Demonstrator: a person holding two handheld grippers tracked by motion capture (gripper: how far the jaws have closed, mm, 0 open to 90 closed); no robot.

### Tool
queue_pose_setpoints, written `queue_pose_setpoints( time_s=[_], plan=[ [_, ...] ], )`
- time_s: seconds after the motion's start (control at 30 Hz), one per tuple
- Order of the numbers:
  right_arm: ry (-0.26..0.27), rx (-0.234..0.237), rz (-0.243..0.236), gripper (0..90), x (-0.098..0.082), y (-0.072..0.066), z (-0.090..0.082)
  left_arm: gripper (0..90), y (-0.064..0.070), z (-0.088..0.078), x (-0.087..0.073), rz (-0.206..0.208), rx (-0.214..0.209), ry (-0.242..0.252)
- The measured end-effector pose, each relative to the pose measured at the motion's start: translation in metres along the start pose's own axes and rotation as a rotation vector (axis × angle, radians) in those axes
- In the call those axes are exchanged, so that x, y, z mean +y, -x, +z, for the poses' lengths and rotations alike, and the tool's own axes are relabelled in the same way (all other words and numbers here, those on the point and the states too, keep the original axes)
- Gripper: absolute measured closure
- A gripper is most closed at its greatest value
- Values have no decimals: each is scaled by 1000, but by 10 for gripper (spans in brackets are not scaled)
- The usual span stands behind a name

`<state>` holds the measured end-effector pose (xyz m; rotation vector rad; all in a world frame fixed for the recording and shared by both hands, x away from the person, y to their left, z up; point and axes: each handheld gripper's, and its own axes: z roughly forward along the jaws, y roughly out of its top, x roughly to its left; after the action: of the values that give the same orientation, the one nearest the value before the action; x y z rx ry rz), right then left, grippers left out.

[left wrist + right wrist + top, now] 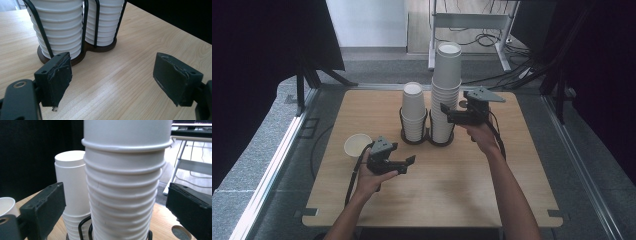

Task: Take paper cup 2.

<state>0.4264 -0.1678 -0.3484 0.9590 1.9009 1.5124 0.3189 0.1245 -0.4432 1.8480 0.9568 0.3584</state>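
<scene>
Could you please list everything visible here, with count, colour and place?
tall cup stack: one, white, upside-down cups in the right ring of the holder, between the right gripper's jaws.
short cup stack: one, white, upside-down cups in the left ring.
cup holder: one, black wire on a dark base, middle of the table.
single cup: one, white, upright, left of the holder near the left gripper.
table: one, light wood.
desk frame: one, pale grey, on the floor behind the table, cables beneath.
left gripper: one, black, jaws open with nothing between them, above the table.
right gripper: one, black, jaws open at either side of the tall cup stack, not pressing it.
</scene>
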Motion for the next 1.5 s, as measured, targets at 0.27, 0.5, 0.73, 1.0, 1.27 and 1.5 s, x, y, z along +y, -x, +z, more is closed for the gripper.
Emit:
queue_pose_setpoints(
  time_s=[0.27,0.5,0.73,1.0,1.27,1.5],
  plan=[
    [-29,-3,15,0,8,5,24,160,0,0,-1,3,-7,-5],
    [-12,8,53,0,15,10,38,162,1,3,-3,6,-6,-15],
    [6,25,84,7,16,14,42,167,1,2,-2,5,-8,-10],
    [7,19,63,17,15,12,42,170,3,0,5,-5,-15,14],
    [10,18,46,23,14,11,40,170,2,-5,33,-24,-45,99],
    [16,17,39,24,13,10,40,174,-1,-12,63,-28,-68,157]
  ],
)
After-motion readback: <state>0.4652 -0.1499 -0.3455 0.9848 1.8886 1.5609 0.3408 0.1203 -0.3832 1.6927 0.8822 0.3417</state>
